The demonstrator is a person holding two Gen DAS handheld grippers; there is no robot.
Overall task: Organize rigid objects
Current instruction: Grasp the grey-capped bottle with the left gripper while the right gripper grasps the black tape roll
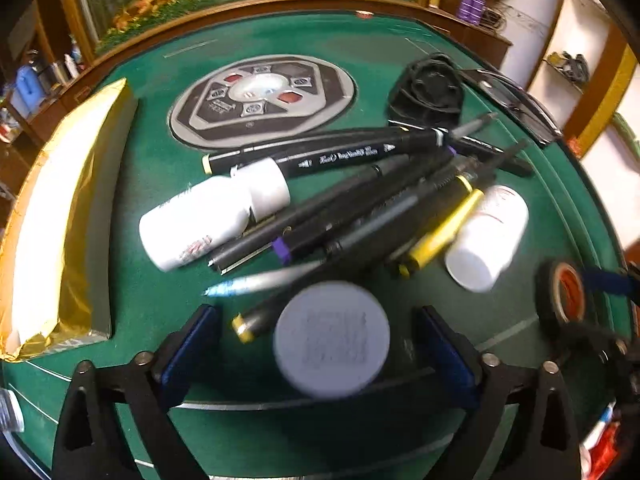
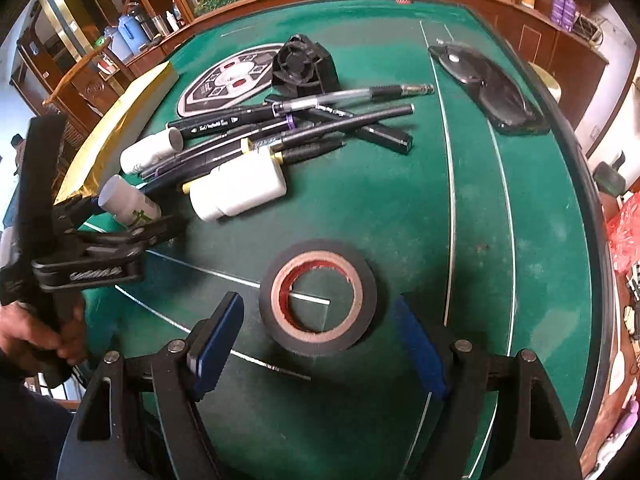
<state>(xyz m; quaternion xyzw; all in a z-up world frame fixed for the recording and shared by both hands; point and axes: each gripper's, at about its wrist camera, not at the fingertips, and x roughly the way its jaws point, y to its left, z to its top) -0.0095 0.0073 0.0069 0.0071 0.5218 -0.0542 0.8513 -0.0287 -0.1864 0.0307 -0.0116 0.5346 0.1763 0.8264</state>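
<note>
Both views are evenly lit by soft indoor light, fairly bright, with a warm cast over the wood at the far edge. The gold box [image 1: 60, 216] glares nearly white along its top face in the left wrist view. Shadows on the green table [image 2: 400, 200] are faint and short. Motion blur smears the near part of the left wrist view: the round white cap [image 1: 332, 338] and the silver pen [image 1: 260, 282] are soft, while the far markers [image 1: 320, 152] read sharply. The right wrist view is crisp, the tape roll [image 2: 318, 294] clearly edged. Fisheye distortion bows the table lines, and black vignetting fills the corners.
</note>
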